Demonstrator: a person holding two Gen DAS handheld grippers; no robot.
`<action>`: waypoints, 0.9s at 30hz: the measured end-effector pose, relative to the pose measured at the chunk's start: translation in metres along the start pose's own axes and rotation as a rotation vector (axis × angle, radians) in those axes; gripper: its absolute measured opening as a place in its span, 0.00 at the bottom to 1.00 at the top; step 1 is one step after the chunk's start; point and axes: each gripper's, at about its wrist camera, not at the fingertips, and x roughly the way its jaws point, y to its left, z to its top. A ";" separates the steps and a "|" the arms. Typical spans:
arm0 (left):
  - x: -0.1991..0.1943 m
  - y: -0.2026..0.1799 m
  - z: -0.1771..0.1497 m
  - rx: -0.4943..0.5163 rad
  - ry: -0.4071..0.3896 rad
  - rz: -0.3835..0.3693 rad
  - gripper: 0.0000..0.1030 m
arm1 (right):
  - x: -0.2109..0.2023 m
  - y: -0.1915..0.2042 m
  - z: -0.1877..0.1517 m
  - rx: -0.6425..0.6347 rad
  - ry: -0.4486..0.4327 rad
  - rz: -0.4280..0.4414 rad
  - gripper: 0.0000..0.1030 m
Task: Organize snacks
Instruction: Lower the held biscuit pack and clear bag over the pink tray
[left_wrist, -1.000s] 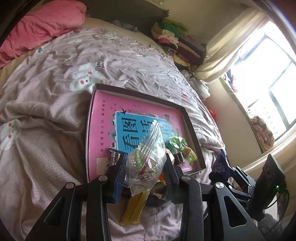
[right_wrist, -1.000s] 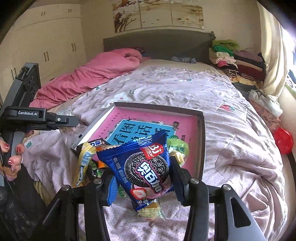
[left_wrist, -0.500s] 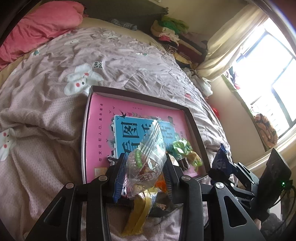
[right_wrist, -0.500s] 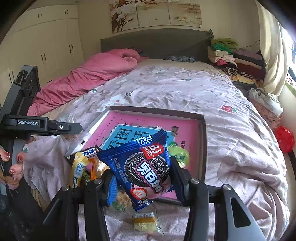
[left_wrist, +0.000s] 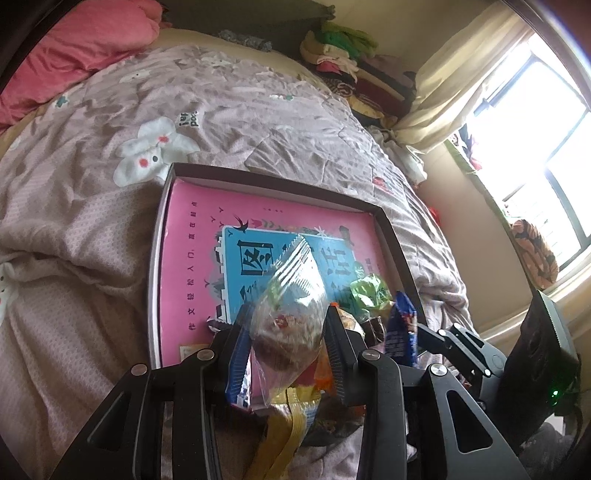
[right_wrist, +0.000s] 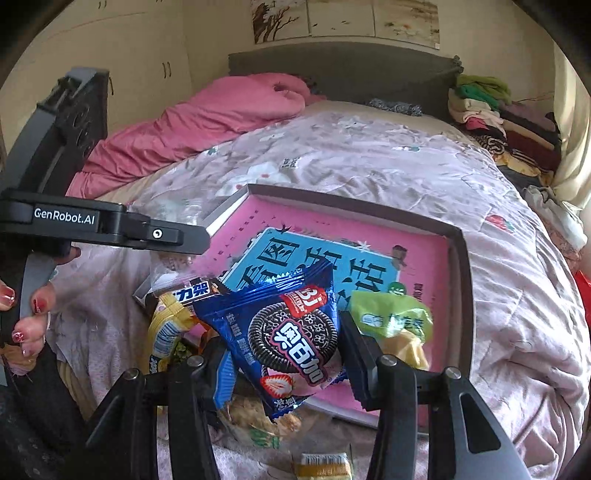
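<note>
My left gripper (left_wrist: 286, 338) is shut on a clear plastic snack bag (left_wrist: 291, 302) and holds it over the near edge of a shallow brown box (left_wrist: 266, 175) with a pink and blue book in it. My right gripper (right_wrist: 286, 352) is shut on a blue Oreo-style cookie packet (right_wrist: 291, 332), over the same box (right_wrist: 461, 258), near its front edge. A green snack packet (right_wrist: 391, 317) lies in the box's near right corner; it also shows in the left wrist view (left_wrist: 371, 291). Yellow and other packets (right_wrist: 166, 332) lie heaped at the box's near left.
The box sits on a bed with a mauve quilt (left_wrist: 92, 221). A pink duvet (right_wrist: 207, 122) lies at the head. Folded clothes (right_wrist: 498, 118) are stacked at the far right. A window (left_wrist: 546, 147) is on the right. A small yellow packet (right_wrist: 323, 465) lies on the quilt.
Both grippers have moved forward toward the box with their packets held. The box and the green packet look nearer in both views.
</note>
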 end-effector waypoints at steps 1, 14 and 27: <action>0.002 0.000 0.000 0.000 0.002 0.000 0.38 | 0.002 0.001 0.000 -0.002 0.003 0.001 0.48; 0.020 0.000 0.004 -0.002 0.031 -0.007 0.38 | 0.024 0.005 0.000 -0.008 0.038 0.003 0.48; 0.032 0.005 0.005 -0.007 0.043 0.001 0.38 | 0.027 0.004 -0.001 -0.006 0.037 -0.020 0.48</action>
